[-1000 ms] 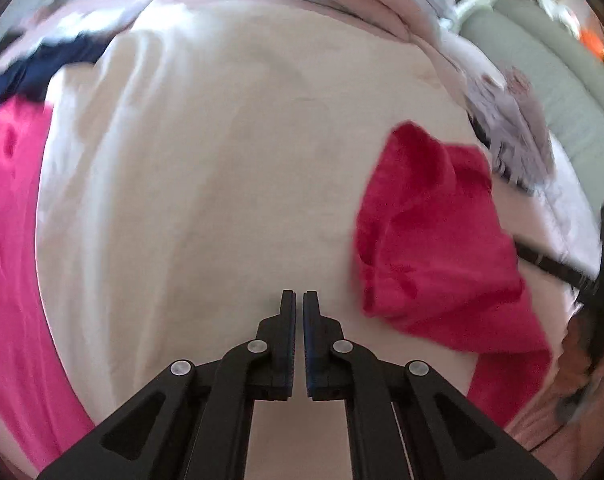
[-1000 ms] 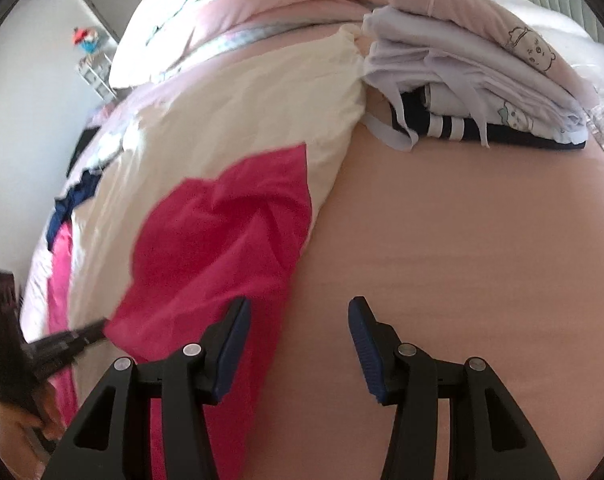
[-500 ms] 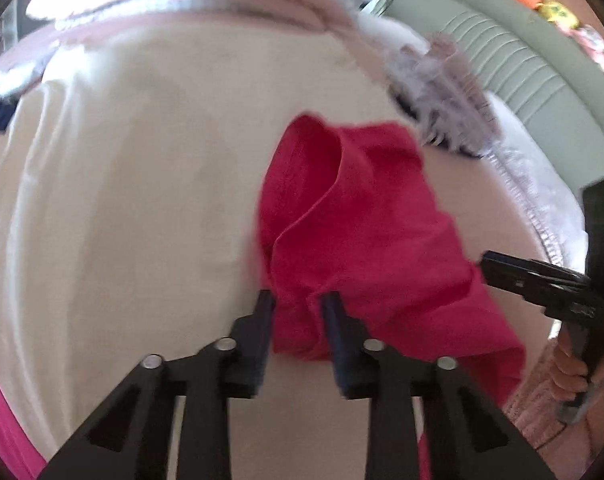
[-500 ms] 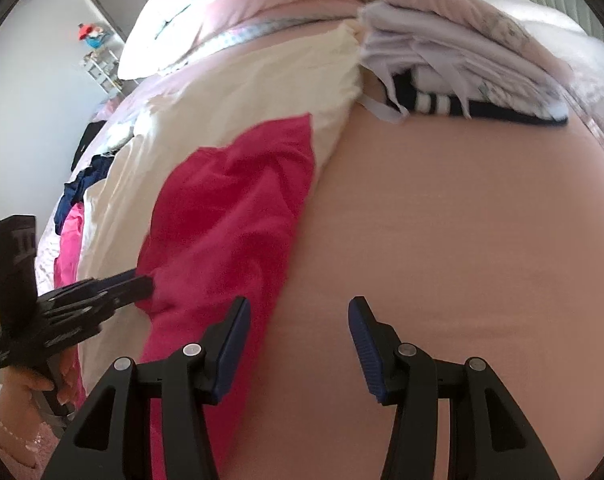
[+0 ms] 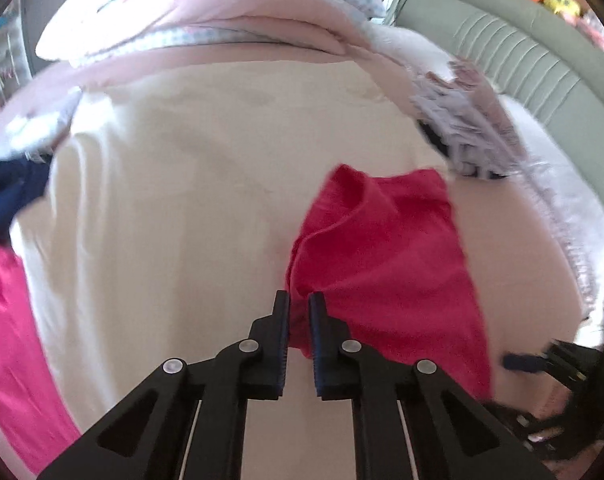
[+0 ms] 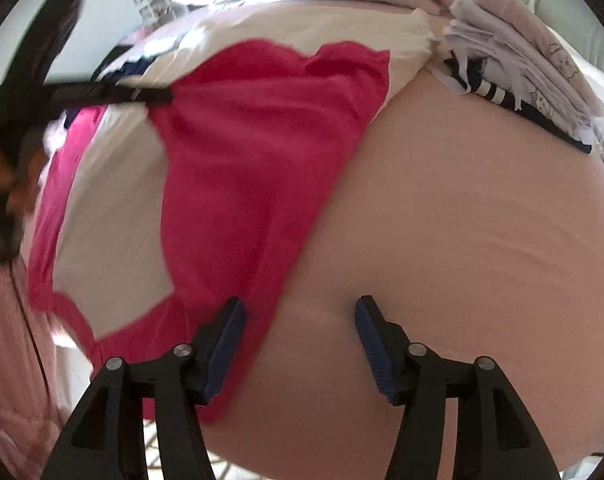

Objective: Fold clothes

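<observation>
The left gripper (image 5: 299, 305) is pinching the near edge of a red cloth (image 5: 386, 256). Its two fingers are almost together, with a bit of the red cloth sitting between them. In the right wrist view this gripper (image 6: 169, 95) is showing as a dark, blurry bar touching the far left edge of the red cloth (image 6: 261, 152).

The right gripper (image 6: 299, 312) is spread wide and is holding nothing. Its left finger is sitting over the near edge of the red cloth, and its right finger is over the bare pink bed sheet (image 6: 482, 260).

The red cloth is lying partly on a big cream cloth (image 5: 189, 208) and partly on the pink bed sheet, near the middle of the bed. It is wrinkled, with a fold sticking up at its far end.

A stack of folded clothes (image 6: 526, 68) is resting at the far right side of the bed, well apart from the right gripper. A bright pink cloth (image 5: 9, 328) is lying at the left edge of the bed, just beside the cream cloth. A dark blue cloth (image 5: 9, 196) is sitting past it. Pillows and a blanket (image 5: 205, 12) are piled at the far end.
</observation>
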Motion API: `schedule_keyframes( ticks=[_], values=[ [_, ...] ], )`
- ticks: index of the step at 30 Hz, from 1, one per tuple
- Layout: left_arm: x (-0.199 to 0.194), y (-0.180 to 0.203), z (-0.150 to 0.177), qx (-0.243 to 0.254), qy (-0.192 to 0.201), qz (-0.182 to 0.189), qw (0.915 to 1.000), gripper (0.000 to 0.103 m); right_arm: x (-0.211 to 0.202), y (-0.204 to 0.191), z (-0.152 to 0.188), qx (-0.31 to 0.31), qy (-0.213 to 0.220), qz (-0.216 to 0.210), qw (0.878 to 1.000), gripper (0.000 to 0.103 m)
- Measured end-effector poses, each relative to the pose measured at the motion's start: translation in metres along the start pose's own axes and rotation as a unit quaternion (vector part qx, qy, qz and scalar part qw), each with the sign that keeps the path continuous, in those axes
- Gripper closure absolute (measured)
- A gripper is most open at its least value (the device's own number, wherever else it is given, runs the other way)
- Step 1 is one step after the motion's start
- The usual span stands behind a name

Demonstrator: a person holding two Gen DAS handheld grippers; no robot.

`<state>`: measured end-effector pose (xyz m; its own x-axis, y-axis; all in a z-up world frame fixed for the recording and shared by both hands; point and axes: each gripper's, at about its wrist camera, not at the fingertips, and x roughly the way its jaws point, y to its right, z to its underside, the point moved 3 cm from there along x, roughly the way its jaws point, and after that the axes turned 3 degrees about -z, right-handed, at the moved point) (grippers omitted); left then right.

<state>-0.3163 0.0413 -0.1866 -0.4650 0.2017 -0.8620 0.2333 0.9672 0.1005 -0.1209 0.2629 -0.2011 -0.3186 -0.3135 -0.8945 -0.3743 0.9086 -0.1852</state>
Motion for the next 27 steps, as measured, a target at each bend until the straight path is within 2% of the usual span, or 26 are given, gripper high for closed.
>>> schedule_keyframes(
  ticks=[3, 5, 7, 9, 11, 12, 14, 15, 19, 21, 23, 25, 27],
  values=[
    [0.008, -0.019, -0.003, -0.027, -0.014, -0.027, 0.9992, 0.095, -0.001, -0.002, 0.004, -0.02, -0.012, 0.007, 1.0, 0.044],
    [0.013, -0.031, -0.006, -0.045, -0.024, -0.045, 0.9977, 0.095, -0.006, 0.002, 0.002, -0.009, -0.01, -0.001, 1.0, 0.044],
    [-0.017, -0.017, 0.001, -0.035, 0.029, 0.008, 0.9989, 0.095, -0.015, 0.008, -0.003, 0.011, 0.009, -0.01, 1.0, 0.045],
    [-0.028, 0.014, 0.015, 0.022, 0.032, 0.056, 0.9977, 0.095, -0.027, 0.014, -0.015, 0.034, 0.058, -0.015, 0.998, 0.045],
    [-0.023, 0.053, 0.032, 0.095, 0.024, 0.072, 0.9926, 0.095, -0.029, 0.009, -0.03, 0.034, 0.093, -0.038, 0.994, 0.045],
    [-0.013, 0.067, 0.04, 0.118, 0.013, 0.074, 0.9901, 0.094, -0.025, 0.004, -0.034, 0.026, 0.089, -0.045, 0.995, 0.045],
    [0.009, 0.092, 0.056, 0.159, -0.011, 0.078, 0.9841, 0.093, -0.001, -0.008, -0.034, -0.002, 0.044, -0.031, 0.999, 0.045],
    [0.024, 0.096, 0.063, 0.166, -0.038, 0.07, 0.9829, 0.093, 0.004, -0.008, -0.028, -0.011, 0.033, -0.021, 0.999, 0.045],
    [0.018, 0.076, 0.072, 0.171, -0.053, 0.078, 0.9807, 0.093, 0.004, -0.005, -0.004, -0.036, -0.01, 0.001, 0.999, 0.044],
    [0.011, 0.064, 0.08, 0.187, -0.067, 0.064, 0.978, 0.091, -0.003, -0.001, 0.011, -0.043, -0.021, 0.002, 0.999, 0.043],
    [0.003, 0.054, 0.086, 0.195, -0.07, 0.05, 0.977, 0.084, -0.012, 0.002, 0.019, -0.033, -0.017, -0.002, 0.999, 0.043],
    [-0.003, 0.053, 0.084, 0.189, -0.055, 0.046, 0.9794, 0.056, -0.021, 0.007, 0.017, 0.0, 0.001, -0.017, 1.0, 0.043],
    [-0.007, 0.065, 0.077, 0.182, -0.014, 0.056, 0.9817, 0.053, -0.027, 0.016, 0.008, 0.049, 0.036, -0.015, 0.998, 0.043]
  ],
)
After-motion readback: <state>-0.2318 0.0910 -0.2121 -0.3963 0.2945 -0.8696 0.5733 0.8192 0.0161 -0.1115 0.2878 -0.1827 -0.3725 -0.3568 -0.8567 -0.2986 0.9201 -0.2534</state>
